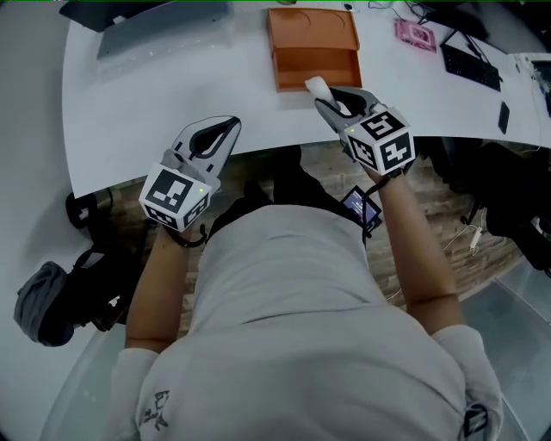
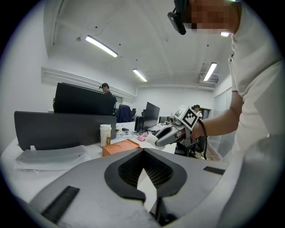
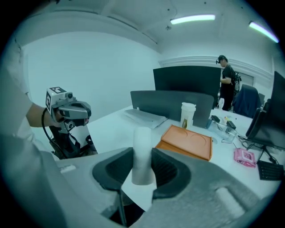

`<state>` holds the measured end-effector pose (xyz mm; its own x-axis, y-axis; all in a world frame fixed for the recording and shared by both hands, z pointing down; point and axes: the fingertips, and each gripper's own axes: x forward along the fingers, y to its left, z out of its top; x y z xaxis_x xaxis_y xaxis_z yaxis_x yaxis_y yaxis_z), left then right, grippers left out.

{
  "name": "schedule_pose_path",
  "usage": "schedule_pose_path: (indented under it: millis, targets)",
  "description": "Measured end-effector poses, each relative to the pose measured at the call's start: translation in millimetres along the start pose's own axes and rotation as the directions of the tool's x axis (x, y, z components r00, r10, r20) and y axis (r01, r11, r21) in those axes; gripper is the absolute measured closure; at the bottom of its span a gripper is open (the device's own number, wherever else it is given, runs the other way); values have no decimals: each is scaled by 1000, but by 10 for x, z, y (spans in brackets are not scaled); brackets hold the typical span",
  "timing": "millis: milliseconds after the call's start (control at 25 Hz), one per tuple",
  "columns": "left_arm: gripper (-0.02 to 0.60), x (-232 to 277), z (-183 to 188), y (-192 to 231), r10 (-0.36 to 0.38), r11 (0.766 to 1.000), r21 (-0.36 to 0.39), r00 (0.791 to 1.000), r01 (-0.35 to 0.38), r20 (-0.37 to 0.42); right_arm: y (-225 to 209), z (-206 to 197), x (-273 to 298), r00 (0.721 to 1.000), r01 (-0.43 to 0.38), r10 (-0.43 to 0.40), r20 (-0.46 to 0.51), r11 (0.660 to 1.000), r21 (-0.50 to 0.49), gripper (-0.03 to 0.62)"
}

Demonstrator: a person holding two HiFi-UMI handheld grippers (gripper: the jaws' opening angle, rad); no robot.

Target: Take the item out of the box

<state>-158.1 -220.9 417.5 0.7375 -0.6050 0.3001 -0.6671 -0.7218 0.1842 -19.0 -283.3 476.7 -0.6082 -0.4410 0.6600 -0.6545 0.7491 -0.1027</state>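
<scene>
An orange box [image 1: 314, 47] sits on the white table [image 1: 172, 103] at the far middle, its lid part open behind it. My right gripper [image 1: 331, 102] hovers just in front of the box, shut on a white cylinder [image 1: 317, 85]. In the right gripper view the white cylinder [image 3: 143, 142] stands upright between the dark pads [image 3: 167, 171], with the orange box [image 3: 187, 141] beyond. My left gripper [image 1: 231, 125] is over the table's near edge, left of the box, jaws together and empty. In the left gripper view the fingertips [image 2: 133, 156] meet, and the right gripper [image 2: 162, 137] shows ahead.
A grey tray [image 1: 164, 21] and dark screens stand at the table's far left. A pink object [image 1: 416, 34] and a black keyboard [image 1: 472, 65] lie at the right. A paper cup [image 3: 188, 115] stands behind the box. A bag [image 1: 43, 301] lies on the floor.
</scene>
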Motion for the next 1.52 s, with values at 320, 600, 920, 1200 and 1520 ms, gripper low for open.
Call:
schedule_pose_path:
  millis: [320,600,920,1200,1520]
  targets:
    - [583,-382,229,-345,-37,998,48,997,34,67,351,-46,-464,995,72,-73,61,997,10,464]
    - [583,-586,241,-659,-89,996,33,994,87,67,628,-160,-1045,987,126,-129,99,991,37,464]
    - [583,-765,472,-1035,-109,994,31,989,106,105,857,-300,-1586,981,151,-157,115,987,55,464]
    - [583,-856,574,-1459,-59,998,28,990,56,125,926,-415,-2056,980,120,-124,157,992,40,464]
    - [583,-624,582,-2220,-28,999,26,991,25,131,802,-803,-2635,977,78,-82,194,997,29,464]
